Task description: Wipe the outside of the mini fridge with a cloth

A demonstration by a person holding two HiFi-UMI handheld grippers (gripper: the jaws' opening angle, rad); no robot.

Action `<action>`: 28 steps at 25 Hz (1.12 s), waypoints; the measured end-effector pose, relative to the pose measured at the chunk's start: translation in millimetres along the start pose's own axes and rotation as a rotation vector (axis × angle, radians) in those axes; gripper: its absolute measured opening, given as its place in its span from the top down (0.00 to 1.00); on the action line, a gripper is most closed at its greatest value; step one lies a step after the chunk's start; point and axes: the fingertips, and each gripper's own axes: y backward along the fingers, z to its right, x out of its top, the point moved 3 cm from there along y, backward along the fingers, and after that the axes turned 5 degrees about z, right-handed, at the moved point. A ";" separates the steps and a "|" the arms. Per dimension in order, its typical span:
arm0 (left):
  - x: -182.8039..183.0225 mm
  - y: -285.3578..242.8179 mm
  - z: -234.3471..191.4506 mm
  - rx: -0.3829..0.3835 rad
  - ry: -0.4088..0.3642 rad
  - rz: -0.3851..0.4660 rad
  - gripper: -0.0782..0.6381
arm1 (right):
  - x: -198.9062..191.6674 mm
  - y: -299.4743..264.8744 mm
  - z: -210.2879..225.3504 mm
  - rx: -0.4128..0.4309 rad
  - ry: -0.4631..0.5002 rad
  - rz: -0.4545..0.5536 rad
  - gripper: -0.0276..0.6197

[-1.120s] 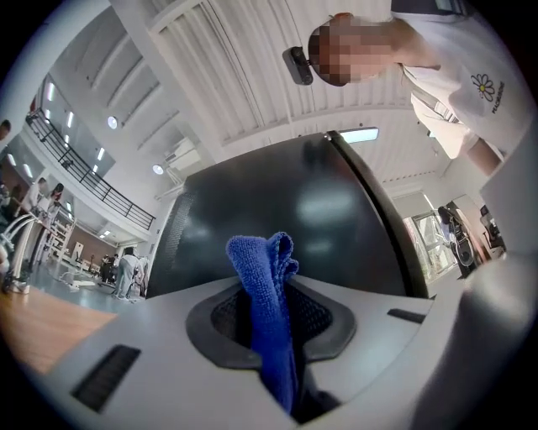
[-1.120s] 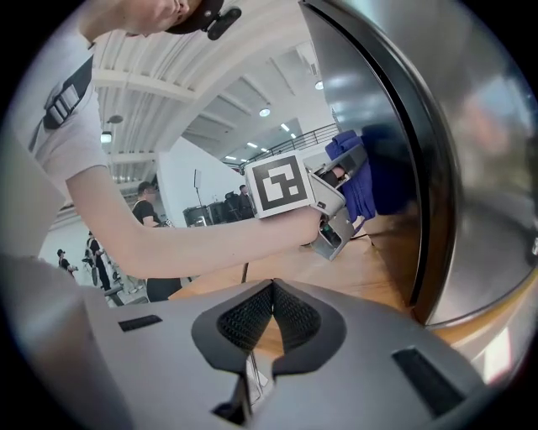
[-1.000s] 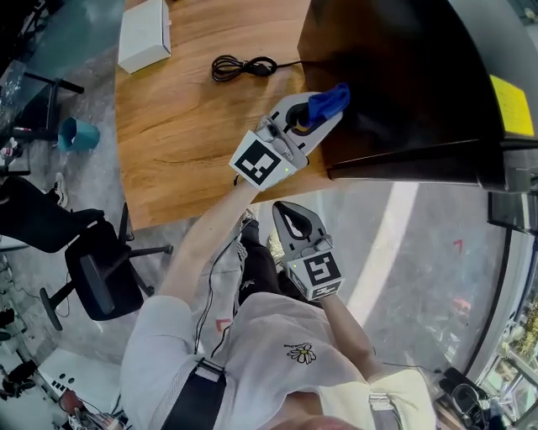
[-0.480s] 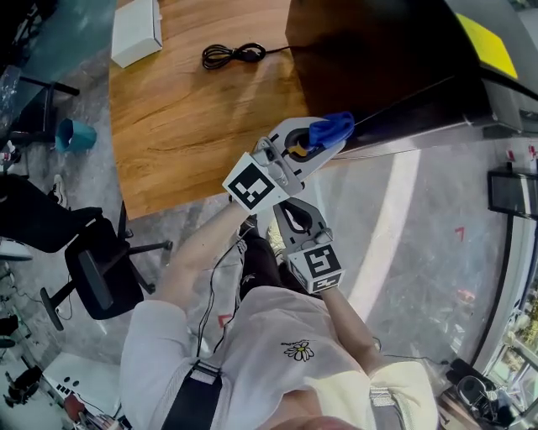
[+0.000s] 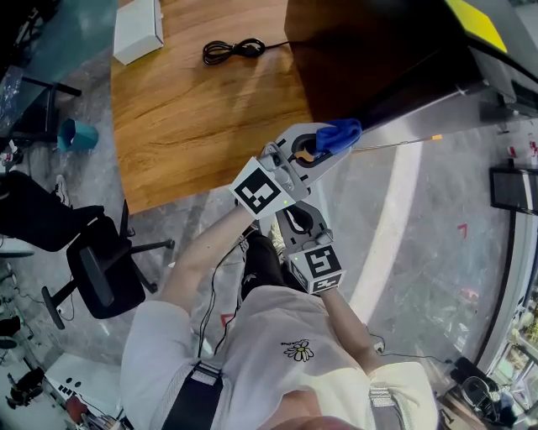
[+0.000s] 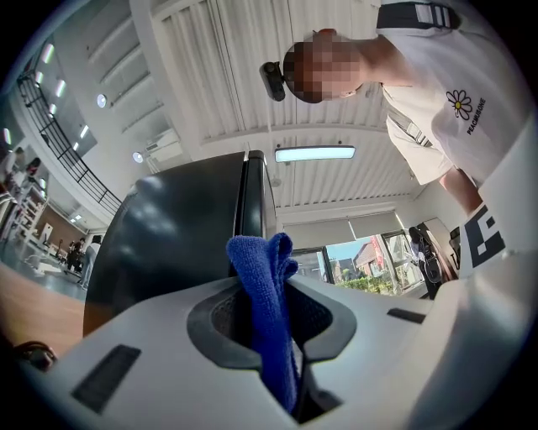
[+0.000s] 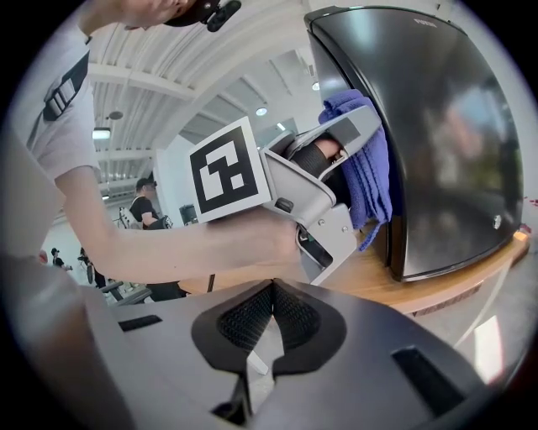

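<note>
The black mini fridge (image 5: 378, 50) stands on the wooden table (image 5: 193, 109) at the upper right. My left gripper (image 5: 324, 147) is shut on a blue cloth (image 5: 340, 134) and holds it against the fridge's near corner edge. In the left gripper view the cloth (image 6: 269, 311) sticks up between the jaws, with the fridge (image 6: 176, 227) right behind it. In the right gripper view the cloth (image 7: 370, 168) hangs against the fridge (image 7: 437, 143). My right gripper (image 5: 294, 220) hangs below the left one, off the table, shut with nothing in it (image 7: 269, 315).
A coiled black cable (image 5: 231, 52) and a white box (image 5: 136, 29) lie on the table's far part. A yellow label (image 5: 475, 25) marks the fridge's top. On the floor to the left are an office chair (image 5: 97, 277) and a teal cup (image 5: 76, 134).
My left gripper has slid the cloth from the fridge's side face down toward its near corner edge. The right gripper has barely moved.
</note>
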 end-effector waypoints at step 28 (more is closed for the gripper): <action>-86.4 14.2 -296.6 0.338 -0.065 -0.198 0.80 | 37.9 -92.4 57.4 -0.107 -0.044 -0.018 0.94</action>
